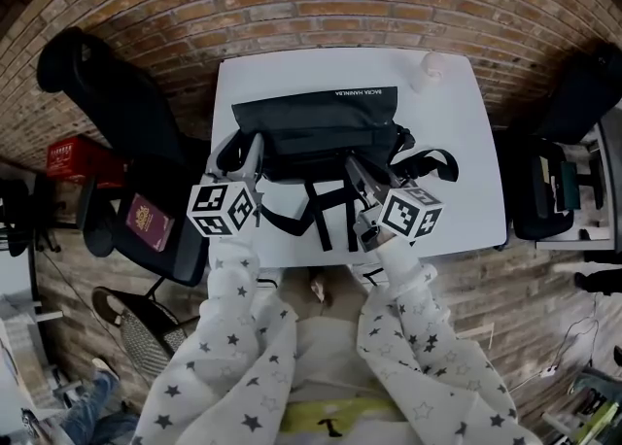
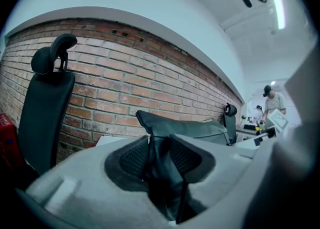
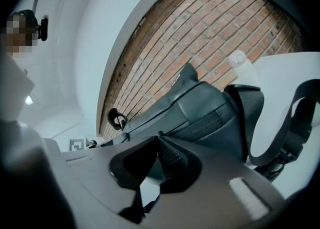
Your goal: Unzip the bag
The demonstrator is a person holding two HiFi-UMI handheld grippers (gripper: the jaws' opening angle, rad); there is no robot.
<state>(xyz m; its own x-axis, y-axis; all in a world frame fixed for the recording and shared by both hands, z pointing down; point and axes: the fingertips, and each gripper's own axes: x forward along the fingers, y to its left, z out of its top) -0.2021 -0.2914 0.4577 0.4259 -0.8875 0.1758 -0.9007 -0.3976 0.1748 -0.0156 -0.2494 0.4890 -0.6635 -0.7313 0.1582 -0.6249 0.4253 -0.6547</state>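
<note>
**Bag clamped by the left jaws, right jaws closed at its top edge**

Bag (image 1: 316, 127), black and long, lies across the white table (image 1: 457, 142), just ahead of both sets of jaws. Its loose straps (image 1: 326, 210) trail back towards the person, between the two grippers.

The left gripper (image 1: 255, 148) reaches the bag's left end. In the left gripper view its jaws (image 2: 160, 140) stand partly apart, clamped on a thick upright fold of the black fabric. The fold fills the gap between the ribbed pads (image 2: 131, 159) and runs down past them. Beyond the tips the rest of the bag (image 2: 200, 129) stretches away to the right. An office chair (image 2: 45, 108) stands to the left of the jaws against the brick wall (image 2: 125, 73).

The right gripper (image 1: 352, 159) meets the bag further along, on its near side. In the right gripper view its jaws (image 3: 159, 135) are drawn together, their tips touching right at the bag's (image 3: 200, 108) upper edge. A small dark nub sits at the very tips. Whether that is the zip pull cannot be made out, and the zip itself is not clear in any view. To the right of these jaws a broad strap (image 3: 295, 118) loops over the tabletop (image 3: 280, 73). Past the bag, well beyond the tips, a small pale bottle (image 3: 240, 63) stands by the wall.
</note>
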